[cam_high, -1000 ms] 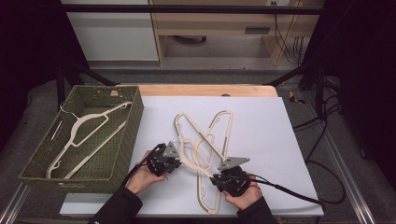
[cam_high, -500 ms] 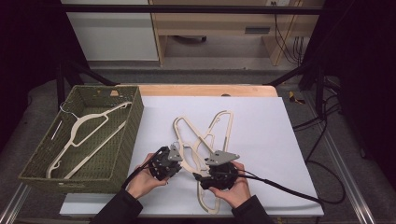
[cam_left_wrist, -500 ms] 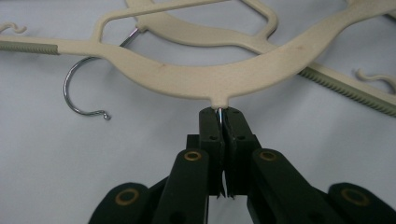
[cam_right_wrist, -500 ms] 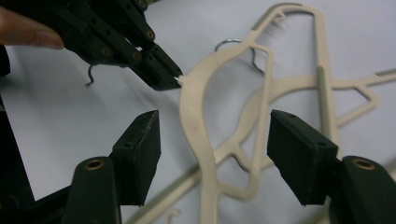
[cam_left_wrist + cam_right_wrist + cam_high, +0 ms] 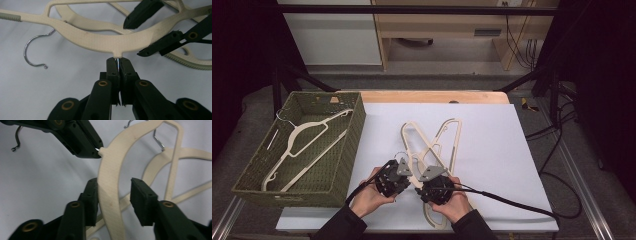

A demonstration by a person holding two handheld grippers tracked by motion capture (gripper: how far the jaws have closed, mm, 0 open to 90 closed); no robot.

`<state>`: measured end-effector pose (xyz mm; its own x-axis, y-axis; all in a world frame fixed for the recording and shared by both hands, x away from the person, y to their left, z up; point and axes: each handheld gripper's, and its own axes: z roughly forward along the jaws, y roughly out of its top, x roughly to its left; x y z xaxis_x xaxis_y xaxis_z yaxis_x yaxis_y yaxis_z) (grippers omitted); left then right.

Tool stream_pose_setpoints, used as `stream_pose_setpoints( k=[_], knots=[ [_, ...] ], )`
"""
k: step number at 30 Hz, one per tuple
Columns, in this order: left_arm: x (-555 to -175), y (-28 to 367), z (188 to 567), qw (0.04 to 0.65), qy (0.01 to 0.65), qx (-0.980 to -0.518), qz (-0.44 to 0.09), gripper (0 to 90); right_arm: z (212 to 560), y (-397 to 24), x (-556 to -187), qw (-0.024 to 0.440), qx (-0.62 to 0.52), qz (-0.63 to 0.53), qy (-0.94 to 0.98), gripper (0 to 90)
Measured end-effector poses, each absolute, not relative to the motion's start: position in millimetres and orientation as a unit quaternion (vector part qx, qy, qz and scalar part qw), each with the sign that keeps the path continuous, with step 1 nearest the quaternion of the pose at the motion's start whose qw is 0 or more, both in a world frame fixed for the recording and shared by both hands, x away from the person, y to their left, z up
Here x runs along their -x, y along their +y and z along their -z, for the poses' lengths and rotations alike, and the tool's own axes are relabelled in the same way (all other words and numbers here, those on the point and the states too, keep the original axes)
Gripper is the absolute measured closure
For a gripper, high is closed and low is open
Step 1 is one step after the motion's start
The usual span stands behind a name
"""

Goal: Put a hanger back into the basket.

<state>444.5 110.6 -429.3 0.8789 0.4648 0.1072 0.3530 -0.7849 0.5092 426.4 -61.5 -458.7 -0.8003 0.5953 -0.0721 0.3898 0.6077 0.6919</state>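
Note:
A cream plastic hanger [image 5: 430, 220] lies near the front of the white table, over a second cream hanger [image 5: 452, 145]. My left gripper [image 5: 406, 172] is shut on its metal hook shank, just under the neck [image 5: 118, 60]. My right gripper [image 5: 422, 179] comes in from the right, and its jaws have just been closing. They straddle one arm of the same hanger [image 5: 117, 150]. The left pad [image 5: 91, 195] touches the arm and the right pad [image 5: 140, 200] stands a little off it. My left gripper [image 5: 96, 150] appears at the top of the right gripper view.
A green woven basket [image 5: 352, 150] stands at the left with another cream hanger [image 5: 307, 132] inside it. A loose wire hook [image 5: 35, 52] lies on the table beside my left gripper. Cables trail from the grippers to the right.
My right hand has moved left, up against the left gripper, and its jaws now straddle the hanger's arm. The left gripper has kept its grip and shifted only slightly.

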Motion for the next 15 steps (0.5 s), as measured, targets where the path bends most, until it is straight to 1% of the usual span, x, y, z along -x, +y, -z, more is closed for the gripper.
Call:
stream_pose_setpoints(
  k=[1, 4, 6, 8, 9, 10, 11, 12, 13, 14, 15],
  knots=[
    [-443.4, 109.5, 430.5, 0.255, 0.23, -0.933, -0.109, 86.7, 459.1, -60.3, -425.2, 0.14, -0.27, -0.344, 0.888, 72.2],
    [-442.8, 109.5, 431.6, 0.262, 0.234, -0.93, -0.109, 86.4, 459.0, -60.1, -424.7, 0.139, -0.264, -0.341, 0.891, 73.1],
    [-443.5, 110.4, 430.4, 0.253, 0.227, -0.934, -0.108, 86.2, 458.9, -60.1, -424.3, 0.135, -0.264, -0.344, 0.891, 73.5],
    [-443.8, 111.4, 429.2, 0.252, 0.219, -0.936, -0.109, 84.6, 458.6, -60.7, -424.2, 0.137, -0.258, -0.342, 0.893, 73.8],
    [-443.5, 112.8, 426.9, 0.261, 0.216, -0.935, -0.107, 82.9, 458.1, -61.5, -424.2, 0.136, -0.26, -0.342, 0.893, 74.2],
    [-443.5, 112.8, 426.9, 0.261, 0.216, -0.935, -0.107, 79.3, 458.1, -61.5, -424.2, 0.136, -0.26, -0.342, 0.893, 74.2],
    [-442.4, 115.7, 421.0, 0.282, 0.224, -0.926, -0.115, 74.9, 456.8, -61.8, -423.4, 0.136, -0.263, -0.34, 0.893, 74.4],
    [-442.4, 115.7, 421.0, 0.282, 0.224, -0.926, -0.115, 69.8, 456.8, -61.8, -423.4, 0.136, -0.263, -0.34, 0.893, 74.4],
    [-440.3, 121.5, 412.3, 0.317, 0.226, -0.913, -0.122, 64.4, 455.3, -62.9, -422.9, 0.134, -0.261, -0.342, 0.893, 74.5],
    [-440.3, 121.5, 412.3, 0.317, 0.226, -0.913, -0.122, 59.7, 455.3, -62.9, -422.9, 0.134, -0.261, -0.342, 0.893, 74.5],
    [-437.6, 128.7, 402.4, 0.364, 0.236, -0.892, -0.13, 53.8, 452.4, -64.1, -422.2, 0.137, -0.264, -0.342, 0.891, 74.7]
  ],
)
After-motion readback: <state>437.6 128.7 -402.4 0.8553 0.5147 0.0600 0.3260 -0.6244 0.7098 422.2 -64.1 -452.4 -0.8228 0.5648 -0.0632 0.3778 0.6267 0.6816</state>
